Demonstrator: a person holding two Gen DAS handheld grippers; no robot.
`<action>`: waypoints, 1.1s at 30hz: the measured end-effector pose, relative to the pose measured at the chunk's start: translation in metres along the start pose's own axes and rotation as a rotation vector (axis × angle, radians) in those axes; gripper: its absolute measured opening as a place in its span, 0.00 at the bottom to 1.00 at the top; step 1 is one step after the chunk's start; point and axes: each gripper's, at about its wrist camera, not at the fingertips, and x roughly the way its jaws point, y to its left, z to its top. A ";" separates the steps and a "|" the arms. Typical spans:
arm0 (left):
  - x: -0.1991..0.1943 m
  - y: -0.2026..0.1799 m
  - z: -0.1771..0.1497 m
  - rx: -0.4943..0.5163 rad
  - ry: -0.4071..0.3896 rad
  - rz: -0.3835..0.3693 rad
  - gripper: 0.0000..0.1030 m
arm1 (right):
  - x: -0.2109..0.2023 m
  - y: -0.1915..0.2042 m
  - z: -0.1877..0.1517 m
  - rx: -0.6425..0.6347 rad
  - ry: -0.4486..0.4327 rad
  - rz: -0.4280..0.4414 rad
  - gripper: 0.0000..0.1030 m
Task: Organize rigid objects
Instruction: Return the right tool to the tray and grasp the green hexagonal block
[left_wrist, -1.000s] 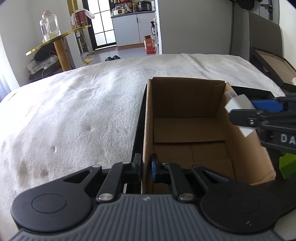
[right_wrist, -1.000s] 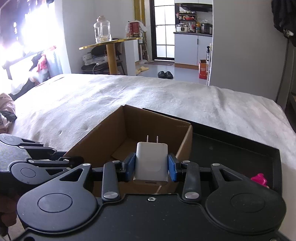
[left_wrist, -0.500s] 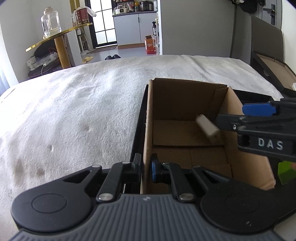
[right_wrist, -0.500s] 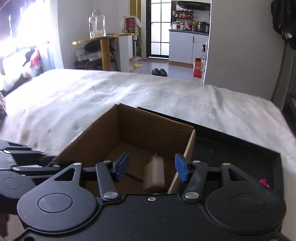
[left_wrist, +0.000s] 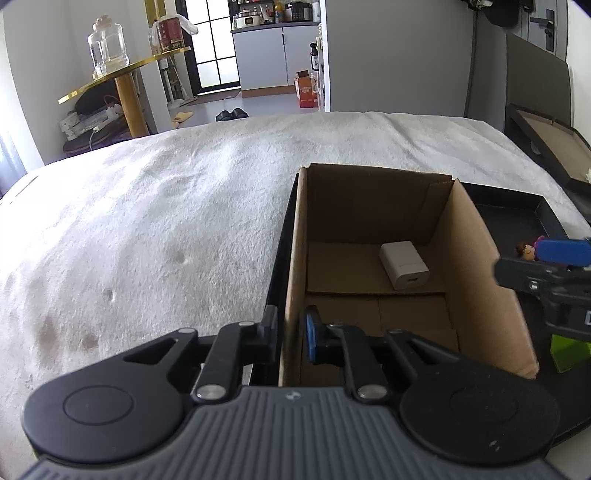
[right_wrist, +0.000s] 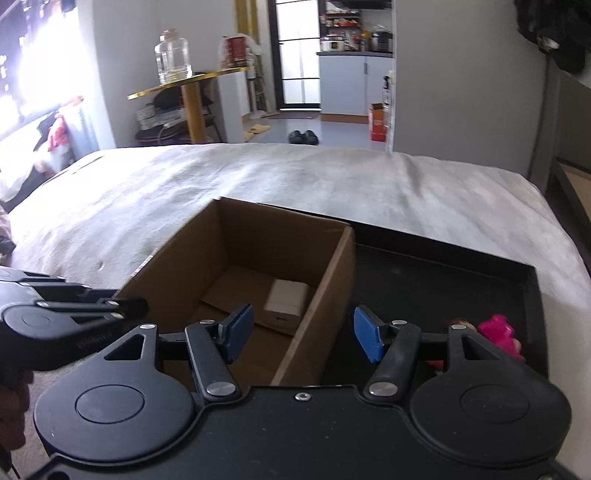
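Observation:
A white charger (left_wrist: 404, 264) (right_wrist: 286, 306) lies flat on the floor of the open cardboard box (left_wrist: 476, 273) (right_wrist: 207, 251), toward its far right corner. My right gripper (right_wrist: 303, 332) hovers over the box's right wall, jaws opening and nothing between the pads. One of its blue fingertips (left_wrist: 561, 252) shows at the right edge of the left wrist view. My left gripper (left_wrist: 291, 332) (right_wrist: 74, 310) straddles the box's near left wall. Its jaws are opening, the wall stands between them, and a thin gap shows beside the pads.
The box stands in a black tray (left_wrist: 517, 218) (right_wrist: 424, 280) on a white blanket. In the tray's right part lie a pink toy (right_wrist: 500, 332), a small doll figure (left_wrist: 526, 251) and a green block (left_wrist: 569, 354). Another open box (left_wrist: 554, 147) sits at the far right.
The right gripper opened and the charger fell from it into the box, where it now lies still. That gripper drew back to the right. The left jaws eased slightly off the box wall.

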 end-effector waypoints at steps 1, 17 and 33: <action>0.000 -0.001 0.001 0.002 0.005 0.003 0.16 | -0.002 -0.004 -0.002 0.010 -0.001 -0.007 0.59; -0.008 -0.015 0.009 0.011 -0.006 0.055 0.86 | -0.024 -0.063 -0.041 0.151 0.037 -0.129 0.77; -0.014 -0.022 0.015 -0.006 -0.018 0.039 0.84 | -0.040 -0.097 -0.072 0.226 0.045 -0.182 0.83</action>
